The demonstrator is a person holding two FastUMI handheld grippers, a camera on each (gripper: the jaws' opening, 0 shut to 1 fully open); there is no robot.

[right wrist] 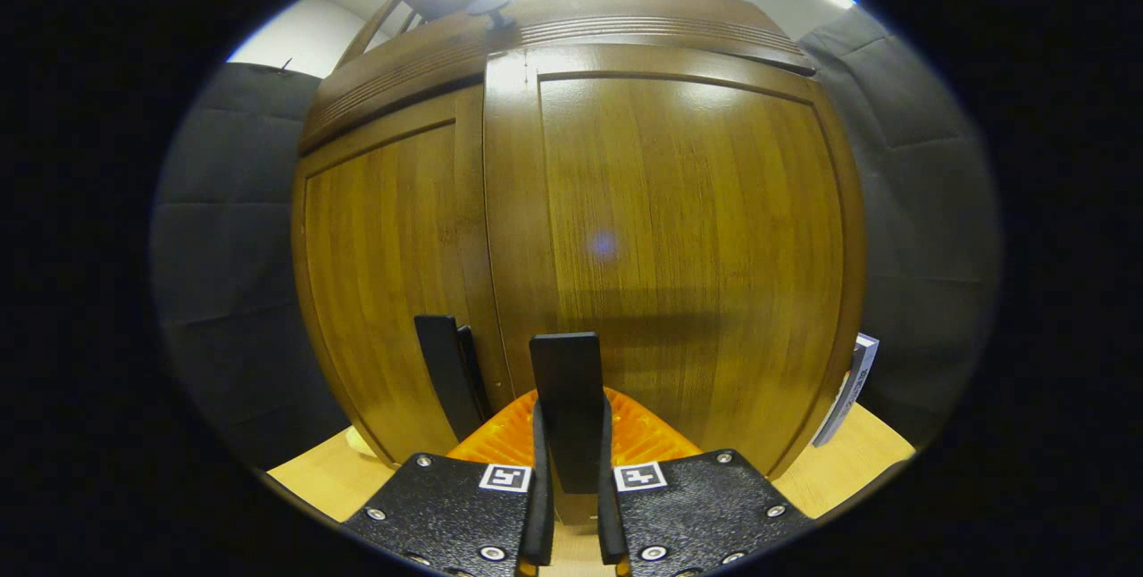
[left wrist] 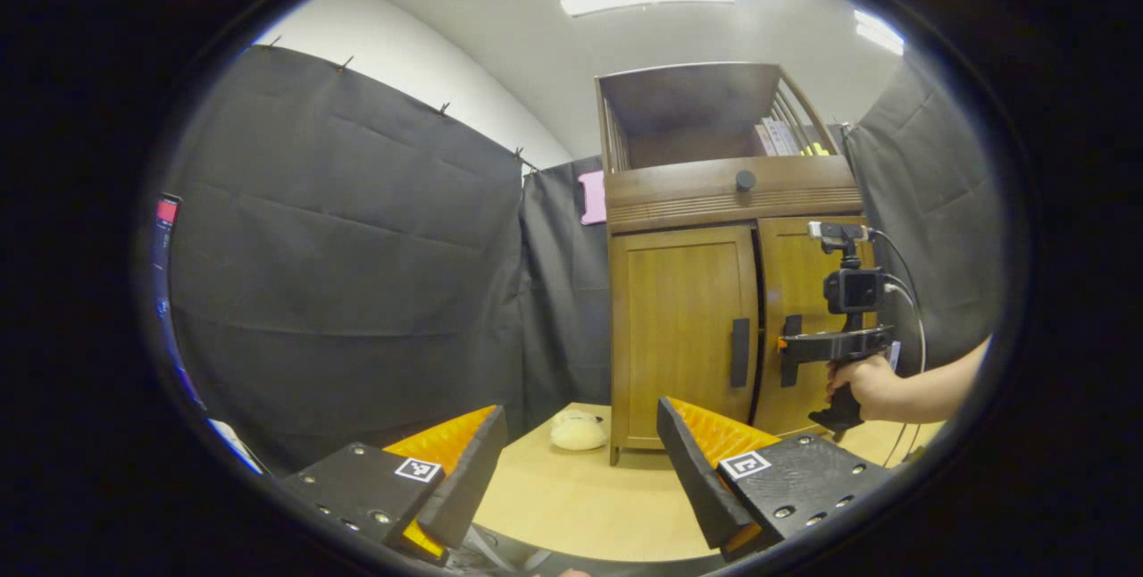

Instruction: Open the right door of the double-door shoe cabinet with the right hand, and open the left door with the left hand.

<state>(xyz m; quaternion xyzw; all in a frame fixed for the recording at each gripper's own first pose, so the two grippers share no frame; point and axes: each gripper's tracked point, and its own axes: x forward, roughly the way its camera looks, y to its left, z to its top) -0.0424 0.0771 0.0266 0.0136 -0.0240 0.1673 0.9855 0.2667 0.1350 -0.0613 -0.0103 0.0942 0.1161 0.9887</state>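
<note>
The wooden shoe cabinet (left wrist: 688,202) stands on the table, right of centre in the left gripper view. Its left door (left wrist: 683,336) is closed, and the black vertical handle (left wrist: 739,352) is free. My left gripper (left wrist: 580,461) hangs open well in front of it, with nothing between its fingers. A hand holds my right gripper (left wrist: 786,347) at the right door (left wrist: 804,291), which stands slightly ajar. In the right gripper view, my right gripper (right wrist: 571,434) is shut on the right door's black handle (right wrist: 565,380). The left door's handle (right wrist: 442,372) is just to its left.
A pale soft lump (left wrist: 579,430) lies on the wooden table (left wrist: 571,505) by the cabinet's left foot. Above the doors are a drawer with a round knob (left wrist: 746,180) and an open shelf with books (left wrist: 786,137). A white booklet (right wrist: 853,389) leans beside the cabinet's right side.
</note>
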